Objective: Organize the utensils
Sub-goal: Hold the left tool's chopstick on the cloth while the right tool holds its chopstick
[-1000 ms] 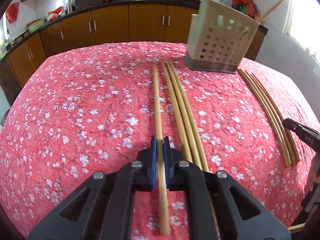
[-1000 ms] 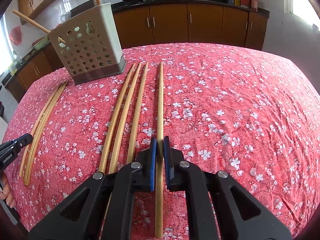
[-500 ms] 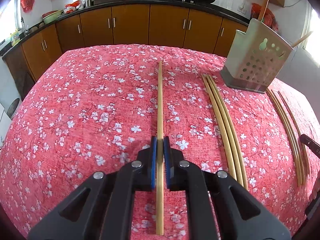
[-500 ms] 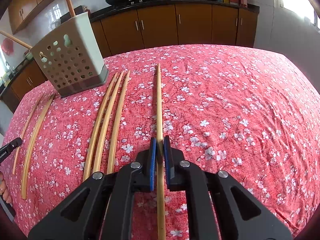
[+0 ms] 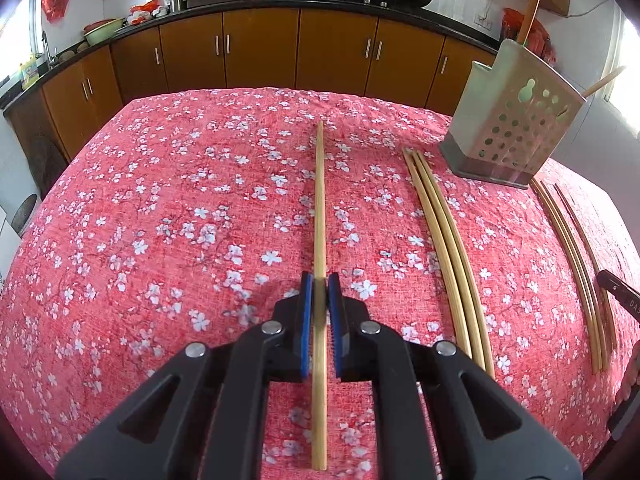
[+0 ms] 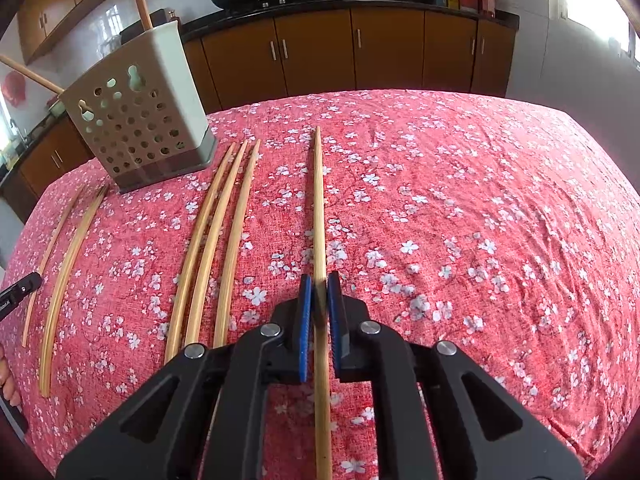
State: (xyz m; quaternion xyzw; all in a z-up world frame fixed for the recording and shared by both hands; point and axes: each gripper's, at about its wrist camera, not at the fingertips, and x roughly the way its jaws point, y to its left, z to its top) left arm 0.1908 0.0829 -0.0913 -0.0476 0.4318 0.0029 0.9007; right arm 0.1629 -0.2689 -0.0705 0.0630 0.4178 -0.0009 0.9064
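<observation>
My left gripper [image 5: 320,280] is shut on a single bamboo chopstick [image 5: 319,200] that runs forward over the red flowered cloth. Three more chopsticks [image 5: 440,232] lie side by side to its right. My right gripper [image 6: 320,280] is shut on another chopstick [image 6: 318,200], with three chopsticks [image 6: 216,240] lying to its left. The perforated beige utensil holder [image 5: 516,128] [image 6: 140,120] stands at the back between the two groups, with a couple of sticks leaning in it.
The table [image 5: 160,220] is covered by the red cloth up to its rounded edges. Brown kitchen cabinets [image 5: 260,48] and a counter with woks run behind it. The other gripper's tip shows at each view's edge [image 5: 620,296] [image 6: 20,292].
The left gripper has carried its chopstick to the left, away from the three beside it. The right gripper's chopstick has drawn a little to the right of its own group.
</observation>
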